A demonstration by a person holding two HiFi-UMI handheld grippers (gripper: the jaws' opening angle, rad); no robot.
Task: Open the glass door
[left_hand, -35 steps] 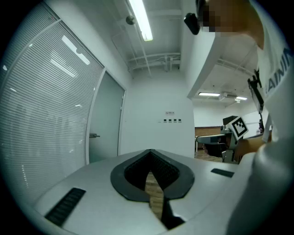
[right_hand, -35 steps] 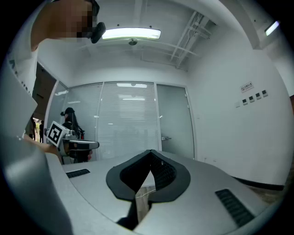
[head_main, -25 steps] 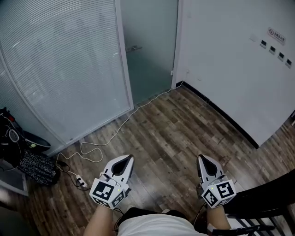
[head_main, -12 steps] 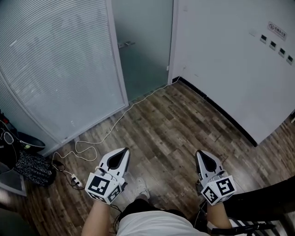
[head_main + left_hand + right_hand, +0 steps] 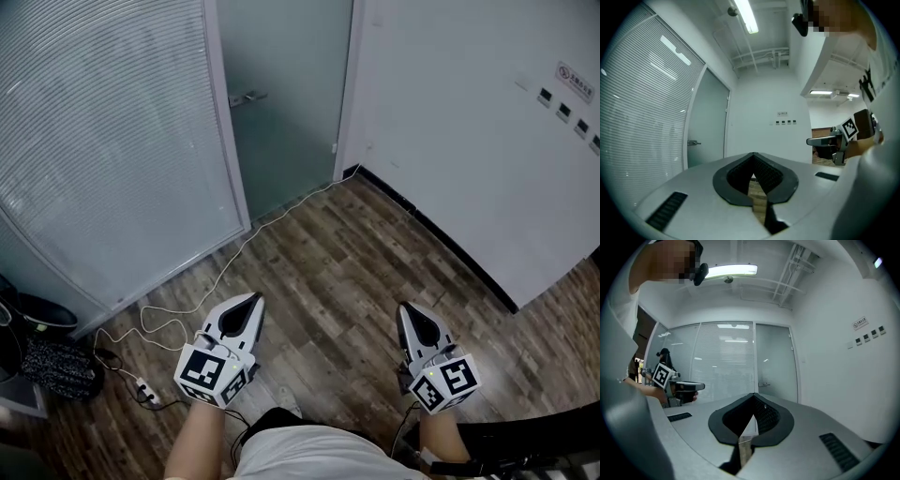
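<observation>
Approach to the glass door [image 5: 281, 103]: not reached, both grippers empty.
The left gripper [image 5: 250, 299] and right gripper [image 5: 406, 308] point level over the wood floor [image 5: 356, 262], each with jaws pressed together on nothing. The door stands well ahead, up and left in the head view, between the blind-covered glass panel [image 5: 112, 141] and the white wall [image 5: 450, 122], its handle [image 5: 246, 97] on the left edge. Risks, as I judge them: a white cable [image 5: 246, 246] lies across the floor toward the doorway and could catch a foot. Jaws kept together cannot take the small handle, and a hard tip could knock the glass. Count: two grippers, one door, one handle, one cable, one power strip [image 5: 145, 392], four wall switches [image 5: 786, 123].
</observation>
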